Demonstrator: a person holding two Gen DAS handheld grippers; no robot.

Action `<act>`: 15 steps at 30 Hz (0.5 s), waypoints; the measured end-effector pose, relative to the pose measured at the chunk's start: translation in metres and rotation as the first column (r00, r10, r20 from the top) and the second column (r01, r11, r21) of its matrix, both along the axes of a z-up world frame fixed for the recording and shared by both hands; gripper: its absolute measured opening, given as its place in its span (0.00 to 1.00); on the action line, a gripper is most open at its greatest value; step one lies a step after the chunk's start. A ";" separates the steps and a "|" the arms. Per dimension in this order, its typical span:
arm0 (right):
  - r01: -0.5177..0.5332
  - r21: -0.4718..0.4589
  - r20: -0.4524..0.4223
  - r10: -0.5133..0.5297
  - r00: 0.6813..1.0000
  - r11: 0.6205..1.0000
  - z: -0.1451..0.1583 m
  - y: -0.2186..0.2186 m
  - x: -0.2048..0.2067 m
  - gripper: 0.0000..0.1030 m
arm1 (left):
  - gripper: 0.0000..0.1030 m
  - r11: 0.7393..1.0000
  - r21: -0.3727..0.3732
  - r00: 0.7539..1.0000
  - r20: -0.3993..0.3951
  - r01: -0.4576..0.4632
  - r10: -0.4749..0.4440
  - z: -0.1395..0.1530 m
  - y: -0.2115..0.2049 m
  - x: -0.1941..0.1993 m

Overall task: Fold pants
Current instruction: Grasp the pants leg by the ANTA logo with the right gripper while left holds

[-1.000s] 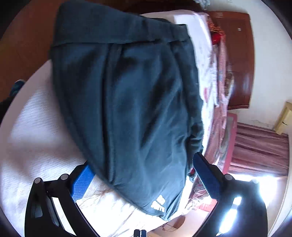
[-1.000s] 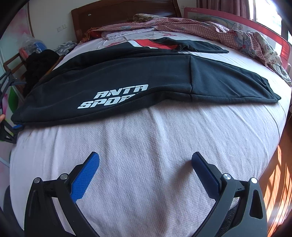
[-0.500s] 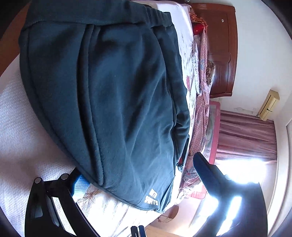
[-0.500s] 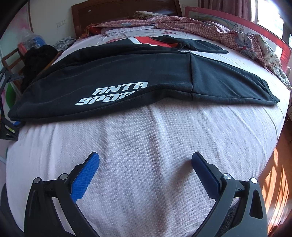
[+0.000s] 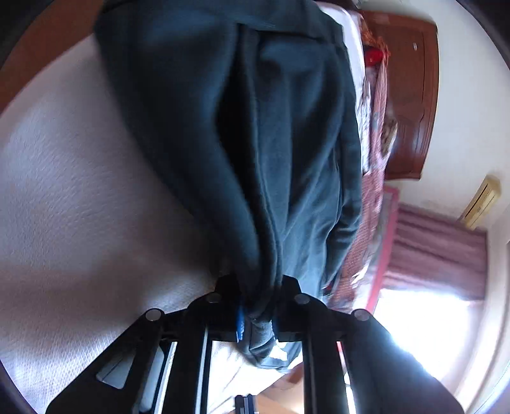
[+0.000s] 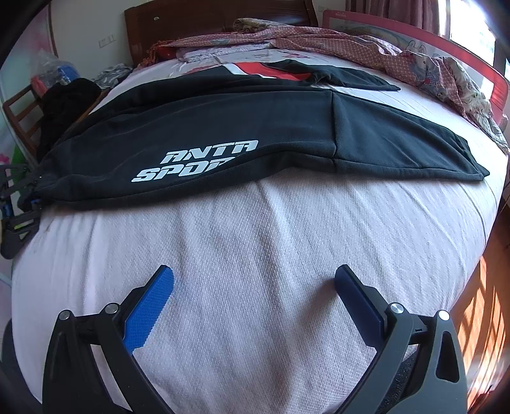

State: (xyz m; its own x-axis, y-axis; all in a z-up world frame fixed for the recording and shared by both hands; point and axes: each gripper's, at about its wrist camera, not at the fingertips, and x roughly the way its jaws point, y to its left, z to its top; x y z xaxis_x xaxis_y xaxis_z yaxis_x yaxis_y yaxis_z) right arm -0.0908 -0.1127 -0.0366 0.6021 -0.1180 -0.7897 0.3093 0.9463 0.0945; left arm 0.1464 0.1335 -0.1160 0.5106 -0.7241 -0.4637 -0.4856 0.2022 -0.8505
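Note:
Dark green-black pants [image 6: 242, 133] with a white printed logo lie folded lengthwise across the white bed [image 6: 255, 254]. In the left wrist view the pants [image 5: 255, 143] stretch away from me, and my left gripper [image 5: 256, 286] is shut on their near end, cloth bunched between the black jaws. That same left gripper [image 6: 22, 197] shows at the far left edge of the right wrist view, clamped on the waist end of the pants. My right gripper [image 6: 253, 286] hangs open over bare mattress, well short of the pants, with nothing between its blue pads.
A red-and-black garment [image 6: 287, 71] lies beyond the pants. A patterned quilt [image 6: 382, 54] is heaped along the far side by a red rail [image 6: 446, 47]. The wooden headboard [image 6: 207, 19] stands behind. A chair with dark clothes [image 6: 60, 102] is at left.
My left gripper dropped onto the pants' end and its jaws went from wide open to shut on the cloth. The right gripper has not moved.

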 end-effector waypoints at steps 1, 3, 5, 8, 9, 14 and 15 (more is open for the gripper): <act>0.002 0.012 0.007 -0.002 1.000 1.000 0.001 -0.001 -0.001 0.97 | 0.10 0.999 -0.032 1.000 0.013 -0.024 0.024 -0.003 0.001 -0.004; 0.007 0.041 0.016 -0.008 1.000 0.999 0.002 -0.005 -0.002 0.97 | 0.10 0.999 0.026 0.998 0.049 -0.029 0.027 0.003 -0.002 -0.009; 0.011 0.114 0.037 -0.015 0.999 0.993 0.005 -0.014 -0.005 0.97 | 0.09 0.998 0.057 0.998 0.056 -0.036 0.033 0.008 -0.004 -0.012; 0.080 0.432 0.096 -0.134 0.986 0.898 0.010 -0.058 -0.019 0.97 | 0.09 0.998 0.034 0.996 0.078 -0.051 0.048 0.018 -0.005 -0.015; 0.100 0.546 0.119 -0.195 0.974 0.832 0.010 -0.076 -0.024 0.97 | 0.09 0.999 0.022 0.994 0.103 -0.047 0.044 0.024 -0.005 -0.015; 0.098 0.844 0.113 -0.354 0.928 0.527 -0.008 -0.136 -0.015 0.83 | 0.09 1.000 0.003 0.982 0.190 -0.017 0.017 0.050 -0.009 -0.016; 0.110 0.861 0.093 -0.367 0.925 0.496 -0.012 -0.142 -0.010 0.69 | 0.09 1.000 0.004 0.980 0.200 -0.012 0.011 0.052 -0.007 -0.016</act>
